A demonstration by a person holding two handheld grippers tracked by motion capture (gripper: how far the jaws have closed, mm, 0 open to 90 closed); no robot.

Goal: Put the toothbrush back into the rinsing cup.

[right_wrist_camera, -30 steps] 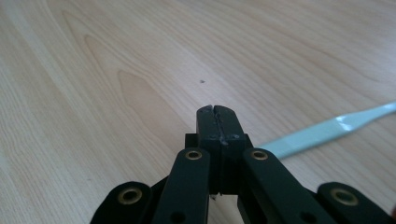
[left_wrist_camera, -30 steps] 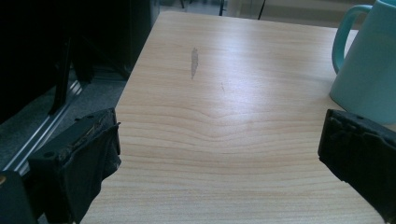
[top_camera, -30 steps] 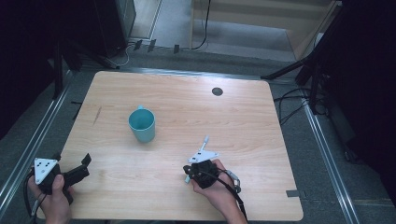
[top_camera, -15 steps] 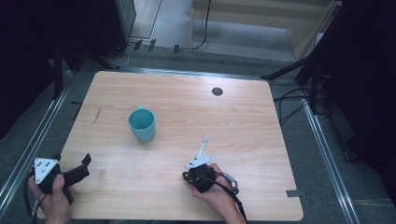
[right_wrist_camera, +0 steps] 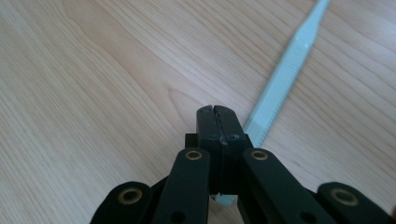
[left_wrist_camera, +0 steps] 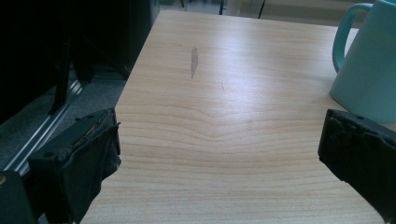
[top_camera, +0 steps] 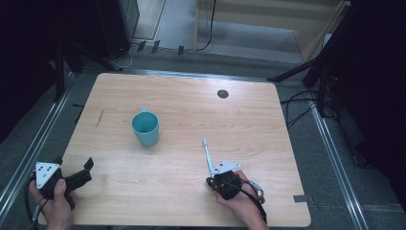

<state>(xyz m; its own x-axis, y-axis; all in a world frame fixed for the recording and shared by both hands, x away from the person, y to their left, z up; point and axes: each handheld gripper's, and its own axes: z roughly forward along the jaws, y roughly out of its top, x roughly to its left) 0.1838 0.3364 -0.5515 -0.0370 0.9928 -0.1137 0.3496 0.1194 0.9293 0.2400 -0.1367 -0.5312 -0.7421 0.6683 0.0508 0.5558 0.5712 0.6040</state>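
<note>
- Bench (top_camera: pixel 287 120): bare wood, with a small dark hole (top_camera: pixel 222 93) near the far edge; nothing obstructs the middle.
- Mug (top_camera: pixel 145 127): teal, upright, left of centre, handle to the far side. Judged rigid, smooth, breakable; best taken by handle or rim.
- Left tool (top_camera: pixel 79 175): at the near left corner, jaws spread wide, empty, mug ahead and near.
- Right tool (right_wrist_camera: pixel 218 122): near edge, jaws pressed together, seemingly pinching the stick's near end.
- Stick (top_camera: pixel 207 152): thin, pale, pointing away from the tool; judged light, slightly flexible, liable to pivot.
</note>
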